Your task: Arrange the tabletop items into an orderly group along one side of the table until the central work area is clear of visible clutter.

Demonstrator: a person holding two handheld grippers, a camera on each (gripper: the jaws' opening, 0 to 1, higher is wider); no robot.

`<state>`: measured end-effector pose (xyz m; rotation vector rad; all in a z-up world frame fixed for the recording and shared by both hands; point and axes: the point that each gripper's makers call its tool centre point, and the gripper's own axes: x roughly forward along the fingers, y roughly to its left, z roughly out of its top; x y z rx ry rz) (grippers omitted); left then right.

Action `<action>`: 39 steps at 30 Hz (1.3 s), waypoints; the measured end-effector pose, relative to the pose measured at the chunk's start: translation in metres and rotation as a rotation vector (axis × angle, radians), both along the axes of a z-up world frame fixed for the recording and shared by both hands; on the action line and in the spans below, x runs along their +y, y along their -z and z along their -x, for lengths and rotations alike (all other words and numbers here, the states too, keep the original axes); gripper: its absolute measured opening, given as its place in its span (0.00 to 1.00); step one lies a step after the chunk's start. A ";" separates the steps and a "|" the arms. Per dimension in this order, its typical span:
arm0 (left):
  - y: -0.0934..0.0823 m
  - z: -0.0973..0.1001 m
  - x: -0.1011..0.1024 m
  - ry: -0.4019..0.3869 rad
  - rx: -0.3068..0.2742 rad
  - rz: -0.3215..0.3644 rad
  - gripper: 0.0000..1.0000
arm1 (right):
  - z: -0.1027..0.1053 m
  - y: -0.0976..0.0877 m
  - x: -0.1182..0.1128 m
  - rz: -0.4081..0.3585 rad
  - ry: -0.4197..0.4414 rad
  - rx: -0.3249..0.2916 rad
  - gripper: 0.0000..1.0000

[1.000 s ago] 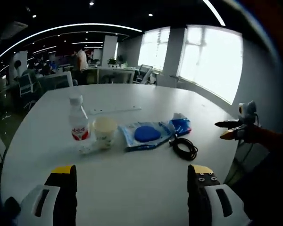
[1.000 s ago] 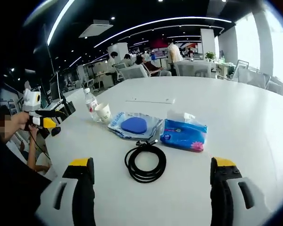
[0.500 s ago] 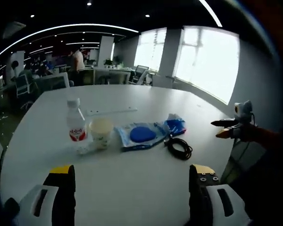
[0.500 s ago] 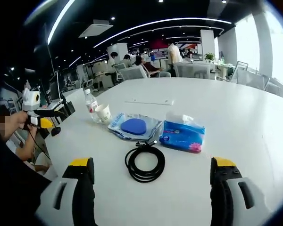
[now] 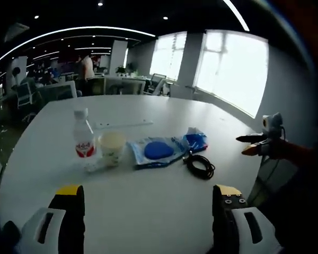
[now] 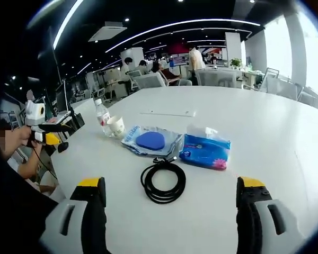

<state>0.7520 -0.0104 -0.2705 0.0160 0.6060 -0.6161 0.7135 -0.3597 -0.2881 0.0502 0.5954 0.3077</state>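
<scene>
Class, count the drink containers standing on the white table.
2: a water bottle at the row's end, and a paper cup right beside it, next to the clear bag. None seems hidden.

Open-plan office; rows of desks [image 6: 222, 71], office chairs [image 6: 148, 81], strip ceiling lights [image 6: 180, 24].

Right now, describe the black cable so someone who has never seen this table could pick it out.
On the big white table, a row of items runs across the middle. The black cable lies coiled in a loose ring in front of the blue tissue pack, the only black, round loop there.
</scene>
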 end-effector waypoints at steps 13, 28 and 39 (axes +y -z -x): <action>-0.003 -0.007 0.000 -0.008 -0.020 0.000 0.99 | -0.001 0.004 0.003 0.004 -0.006 0.011 1.00; -0.002 -0.005 0.006 -0.008 -0.012 -0.016 0.98 | -0.005 0.004 -0.001 0.002 0.005 0.009 1.00; 0.001 -0.004 0.010 -0.004 -0.012 -0.036 0.98 | -0.003 0.005 0.003 0.004 0.005 0.019 1.00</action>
